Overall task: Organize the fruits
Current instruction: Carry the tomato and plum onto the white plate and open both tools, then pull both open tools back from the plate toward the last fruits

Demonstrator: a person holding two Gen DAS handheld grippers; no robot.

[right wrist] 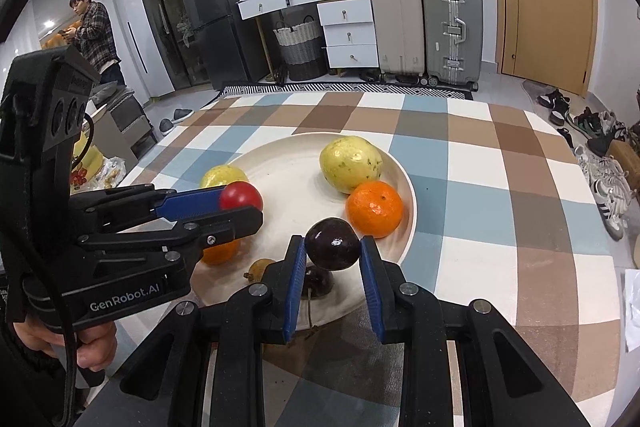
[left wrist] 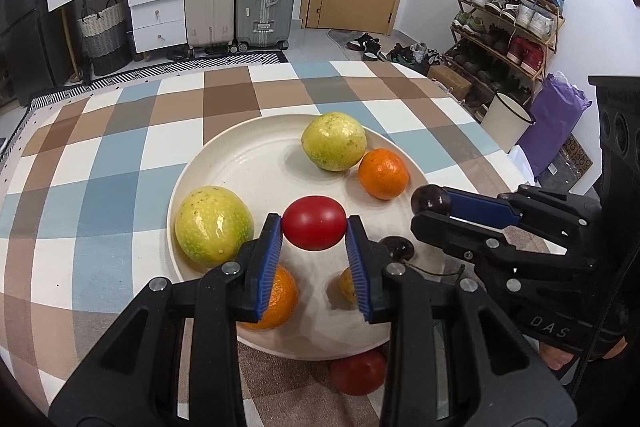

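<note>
The checked tabletop point(left wrist: 120, 155) bears a cream plate point(left wrist: 248, 163) of fruit; above it the left hand-held gripper point(left wrist: 313, 227) clamps a red tomato point(left wrist: 313, 222), long axis crosswise between the pads; the right hand-held gripper point(right wrist: 333, 251) pinches a round dark plum point(right wrist: 333, 243).

Table point(left wrist: 100, 163) covered in a checked cloth, brown/blue/white squares. Cream plate point(left wrist: 240, 163) sits on it near the front edge. One red tomato point(left wrist: 358, 373) lies on the cloth, just beside the plate's near rim.

"GenRobot.AI" on left gripper point(right wrist: 240, 207); "DAS" on right gripper point(left wrist: 432, 205).
</note>
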